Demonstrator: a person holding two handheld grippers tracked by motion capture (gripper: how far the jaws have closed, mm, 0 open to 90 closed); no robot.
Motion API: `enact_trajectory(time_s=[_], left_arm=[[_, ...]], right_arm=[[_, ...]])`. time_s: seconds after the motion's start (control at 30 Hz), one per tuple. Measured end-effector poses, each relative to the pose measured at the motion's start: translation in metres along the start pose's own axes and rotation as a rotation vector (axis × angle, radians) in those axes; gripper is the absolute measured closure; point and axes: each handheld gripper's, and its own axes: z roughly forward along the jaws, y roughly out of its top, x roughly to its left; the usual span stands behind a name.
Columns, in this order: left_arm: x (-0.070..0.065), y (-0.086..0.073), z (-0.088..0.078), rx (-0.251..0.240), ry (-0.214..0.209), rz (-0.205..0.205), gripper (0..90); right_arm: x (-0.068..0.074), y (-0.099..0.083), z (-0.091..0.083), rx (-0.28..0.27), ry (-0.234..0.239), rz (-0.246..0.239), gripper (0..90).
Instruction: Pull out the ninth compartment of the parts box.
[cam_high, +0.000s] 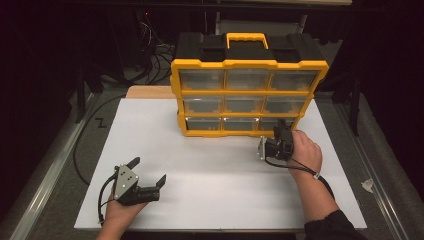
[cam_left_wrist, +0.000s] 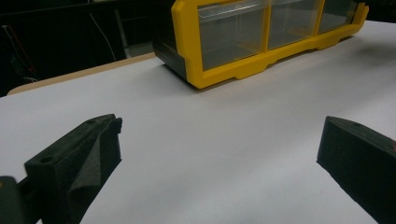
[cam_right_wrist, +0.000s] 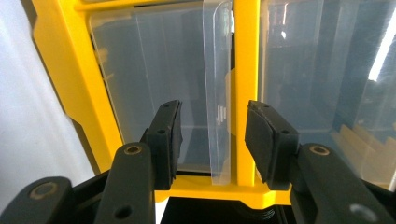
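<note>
A yellow and black organizer (cam_high: 248, 95) with clear drawers stands at the back of the white board (cam_high: 210, 175). My right gripper (cam_high: 281, 129) is at its bottom right drawer (cam_high: 274, 123). In the right gripper view the jaws (cam_right_wrist: 212, 126) stand on either side of that drawer's clear pull tab (cam_right_wrist: 218, 93), with a gap left on each side, so the gripper is open. My left gripper (cam_high: 148, 170) rests low over the front left of the board, wide open and holding nothing (cam_left_wrist: 219, 135). The organizer's lower corner (cam_left_wrist: 205, 74) lies far ahead of it.
A wooden board (cam_high: 148, 92) pokes out behind the white board at the back left. Cables (cam_high: 155, 55) hang in the dark behind the organizer. A scrap of tape (cam_high: 367, 185) lies on the grey surface to the right. Metal rails run along both sides.
</note>
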Motion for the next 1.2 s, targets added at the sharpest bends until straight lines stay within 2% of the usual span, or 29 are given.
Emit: enact_trajectory(time_s=[0.23, 0.33, 0.4, 0.57, 0.83, 1.2], left_arm=[[0.0000, -0.0002, 0.0000, 0.002, 0.002, -0.001, 0.2], [0.0002, -0.0002, 0.0002, 0.001, 0.003, -0.002, 0.2], [0.0002, -0.0002, 0.0003, 0.001, 0.004, -0.002, 0.2], [0.0003, -0.0003, 0.0000, 0.003, 0.001, -0.002, 0.2], [0.0001, -0.0003, -0.0001, 0.002, 0.000, -0.003, 0.2], [0.0003, -0.0002, -0.0012, 0.000, 0.001, -0.005, 0.2]], right_arm=[[0.0006, 0.0007, 0.0049, 0.010, 0.015, 0.002, 61.0], [0.0011, 0.0013, 0.0071, -0.004, -0.008, -0.006, 62.1], [0.0006, 0.0025, 0.0068, 0.003, 0.006, 0.001, 63.6], [-0.0004, 0.0046, 0.0074, 0.002, -0.019, -0.013, 65.9], [0.0002, 0.0053, 0.0077, -0.004, -0.006, -0.006, 71.5], [0.0005, 0.0049, 0.0078, -0.004, -0.022, -0.011, 74.7]])
